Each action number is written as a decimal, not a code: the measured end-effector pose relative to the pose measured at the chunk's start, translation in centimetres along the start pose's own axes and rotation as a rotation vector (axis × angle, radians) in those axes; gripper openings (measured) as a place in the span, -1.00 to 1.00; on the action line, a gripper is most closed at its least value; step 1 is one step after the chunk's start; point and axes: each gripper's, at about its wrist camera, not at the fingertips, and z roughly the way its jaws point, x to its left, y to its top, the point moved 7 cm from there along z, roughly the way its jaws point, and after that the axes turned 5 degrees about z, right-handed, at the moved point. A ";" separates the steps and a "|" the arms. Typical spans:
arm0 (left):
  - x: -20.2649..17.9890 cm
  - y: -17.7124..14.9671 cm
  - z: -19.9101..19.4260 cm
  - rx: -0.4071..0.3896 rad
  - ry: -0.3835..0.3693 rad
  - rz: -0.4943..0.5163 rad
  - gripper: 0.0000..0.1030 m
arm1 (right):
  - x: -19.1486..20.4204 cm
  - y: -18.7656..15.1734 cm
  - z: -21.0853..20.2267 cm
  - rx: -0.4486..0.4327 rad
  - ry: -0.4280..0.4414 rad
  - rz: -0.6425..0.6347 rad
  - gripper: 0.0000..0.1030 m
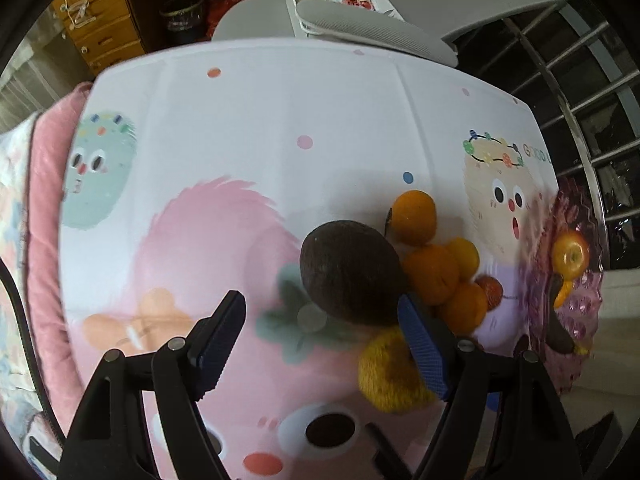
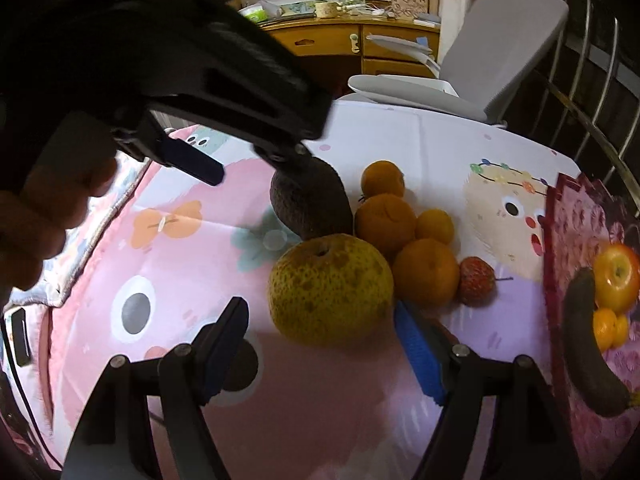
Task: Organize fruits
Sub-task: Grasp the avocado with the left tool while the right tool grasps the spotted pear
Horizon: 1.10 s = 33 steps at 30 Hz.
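A dark brown avocado (image 1: 350,272) lies on the cartoon tablecloth (image 1: 260,128), just ahead of my open left gripper (image 1: 322,308); its right finger (image 1: 420,344) is close beside it. Several oranges (image 1: 432,272), a small red fruit (image 1: 490,290) and a yellow pear (image 1: 390,372) lie next to the avocado. In the right wrist view my open right gripper (image 2: 320,312) faces the speckled yellow pear (image 2: 330,290), with the avocado (image 2: 310,204), oranges (image 2: 424,276) and red fruit (image 2: 476,280) behind it. The left gripper (image 2: 256,160) hovers over the avocado.
A purple plate (image 2: 568,216) at the table's right edge holds an apple (image 2: 616,276), a dark banana (image 2: 588,344) and small oranges (image 2: 608,328). A grey chair (image 1: 372,32) stands behind the table, a railing (image 1: 580,92) on the right, pink bedding (image 1: 44,200) on the left.
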 end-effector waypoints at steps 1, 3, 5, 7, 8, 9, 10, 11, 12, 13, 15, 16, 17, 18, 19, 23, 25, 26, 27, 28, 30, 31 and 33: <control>0.0 0.1 0.4 -0.002 -0.020 -0.009 0.50 | 0.1 0.0 0.3 -0.003 -0.002 -0.008 0.48; -0.1 0.5 1.2 -0.011 -0.065 -0.031 0.50 | 0.1 0.0 0.8 -0.004 -0.023 -0.013 0.49; -0.3 0.8 1.8 -0.019 -0.080 -0.046 0.50 | 0.0 0.0 1.1 -0.014 -0.028 -0.002 0.49; -0.4 1.0 2.3 -0.024 -0.091 -0.054 0.48 | -0.1 0.1 1.5 -0.013 -0.032 0.009 0.49; -0.4 1.1 2.5 -0.025 -0.093 -0.058 0.46 | -0.2 0.1 1.8 -0.009 -0.035 0.011 0.49; -0.5 1.2 2.7 -0.025 -0.103 -0.065 0.42 | -0.3 0.1 2.1 -0.004 -0.035 0.013 0.49; -0.6 1.3 3.0 -0.022 -0.115 -0.075 0.35 | -0.3 0.0 2.4 0.002 -0.036 0.016 0.49; -0.8 1.4 3.2 -0.020 -0.129 -0.084 0.32 | -0.4 0.0 2.5 0.005 -0.037 0.019 0.49; -0.9 1.5 3.4 -0.019 -0.137 -0.091 0.24 | -0.4 0.0 2.7 0.003 -0.031 0.025 0.49; -1.0 1.5 3.6 -0.018 -0.146 -0.101 0.20 | -0.4 0.0 2.7 0.001 -0.032 0.027 0.49; -1.0 1.6 3.7 -0.021 -0.144 -0.112 0.19 | -0.4 0.0 2.8 -0.002 -0.039 0.022 0.49; -1.1 1.7 3.8 -0.024 -0.145 -0.117 0.19 | -0.4 0.0 2.8 -0.003 -0.041 0.024 0.49; -1.0 1.6 3.8 -0.027 -0.147 -0.122 0.19 | -0.4 0.0 2.8 -0.005 -0.040 0.029 0.49; -1.0 1.6 3.8 -0.029 -0.150 -0.127 0.18 | -0.4 0.0 2.8 -0.007 -0.038 0.035 0.49; -1.0 1.6 3.8 -0.031 -0.151 -0.129 0.18 | -0.4 0.0 2.7 -0.010 -0.037 0.040 0.49; -1.1 1.5 3.7 -0.034 -0.152 -0.137 0.17 | -0.5 0.1 2.7 -0.009 -0.040 0.054 0.48; -0.9 1.5 3.7 -0.035 -0.143 -0.135 0.17 | -0.5 0.2 2.8 -0.008 -0.040 0.053 0.47; -0.9 1.5 3.7 -0.036 -0.136 -0.134 0.17 | -0.5 0.2 2.8 -0.008 -0.040 0.053 0.46; -0.9 1.4 3.6 -0.037 -0.132 -0.130 0.17 | -0.5 0.2 2.8 -0.009 -0.040 0.052 0.46; -0.8 1.3 3.5 -0.041 -0.123 -0.129 0.16 | -0.5 0.3 2.8 -0.008 -0.040 0.053 0.46; -0.5 1.1 3.3 -0.048 -0.117 -0.129 0.16 | -0.6 0.2 2.8 -0.007 -0.040 0.055 0.46; -0.4 1.0 3.2 -0.050 -0.116 -0.129 0.16 | -0.5 0.2 2.8 -0.006 -0.037 0.054 0.45; -0.1 0.6 2.7 -0.064 -0.104 -0.132 0.16 | -0.4 0.2 2.5 -0.011 -0.028 0.053 0.45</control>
